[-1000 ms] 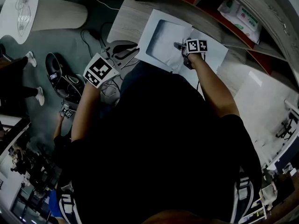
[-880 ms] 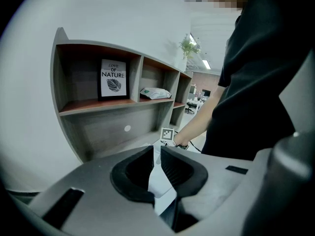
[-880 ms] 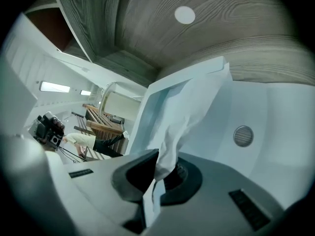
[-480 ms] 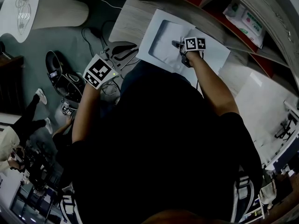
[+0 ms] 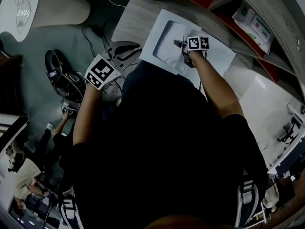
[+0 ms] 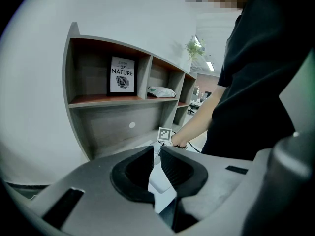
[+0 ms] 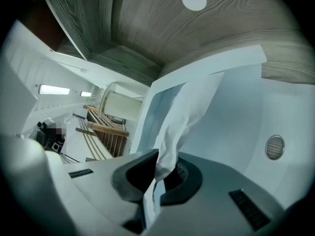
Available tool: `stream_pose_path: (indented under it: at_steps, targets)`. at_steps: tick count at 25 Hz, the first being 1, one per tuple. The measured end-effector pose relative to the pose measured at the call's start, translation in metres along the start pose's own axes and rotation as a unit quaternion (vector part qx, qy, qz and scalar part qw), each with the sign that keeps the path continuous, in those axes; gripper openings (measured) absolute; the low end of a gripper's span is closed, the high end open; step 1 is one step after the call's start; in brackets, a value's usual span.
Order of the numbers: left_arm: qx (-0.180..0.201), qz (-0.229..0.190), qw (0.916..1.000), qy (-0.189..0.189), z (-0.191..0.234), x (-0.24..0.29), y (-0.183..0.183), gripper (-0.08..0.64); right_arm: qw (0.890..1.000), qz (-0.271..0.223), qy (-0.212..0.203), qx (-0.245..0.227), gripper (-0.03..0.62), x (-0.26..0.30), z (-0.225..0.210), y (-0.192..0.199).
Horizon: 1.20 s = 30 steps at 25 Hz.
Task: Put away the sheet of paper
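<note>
White paper sheet, pinched in right tool

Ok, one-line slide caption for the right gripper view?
Right tongs pinch a crumpled white sheet of paper in front of a white folder, wood-grain panel behind.

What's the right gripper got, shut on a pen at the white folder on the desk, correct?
Not a pen. The right gripper is shut on the sheet of paper, at the white folder on the desk. The right gripper view shows the crumpled white sheet pinched between its jaws.
</note>
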<state>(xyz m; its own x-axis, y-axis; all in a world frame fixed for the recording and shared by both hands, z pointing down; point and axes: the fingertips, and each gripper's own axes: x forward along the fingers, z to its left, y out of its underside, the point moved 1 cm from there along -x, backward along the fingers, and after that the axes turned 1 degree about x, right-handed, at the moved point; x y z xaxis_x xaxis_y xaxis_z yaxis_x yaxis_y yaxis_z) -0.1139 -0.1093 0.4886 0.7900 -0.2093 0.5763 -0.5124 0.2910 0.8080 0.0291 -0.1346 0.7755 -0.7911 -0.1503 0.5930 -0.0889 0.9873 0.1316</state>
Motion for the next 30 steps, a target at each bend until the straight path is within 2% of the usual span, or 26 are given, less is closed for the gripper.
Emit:
stream_pose_path:
  at_steps: [18, 25, 26, 28, 30]
  targets:
    - [-0.012, -0.001, 0.9999, -0.007, 0.012, -0.009, 0.011, 0.06, 1.0, 0.005, 0.006, 0.008, 0.014, 0.014, -0.001, -0.005]
    - [-0.014, -0.003, 0.9998, -0.011, 0.015, -0.011, 0.013, 0.06, 1.0, 0.009, 0.028, 0.003, 0.017, 0.013, -0.006, -0.006]
    - [-0.013, -0.004, 0.9998, -0.011, 0.015, -0.011, 0.013, 0.061, 0.999, 0.012, 0.035, -0.004, 0.027, 0.013, -0.007, -0.005]
    - [-0.013, -0.005, 0.9998, -0.012, 0.015, -0.011, 0.013, 0.061, 0.999, 0.021, 0.046, -0.015, 0.104, 0.013, -0.008, -0.004]
    - [-0.012, -0.007, 0.9998, -0.012, 0.015, -0.011, 0.012, 0.061, 0.998, 0.025, 0.056, -0.022, 0.146, 0.013, -0.008, -0.003]
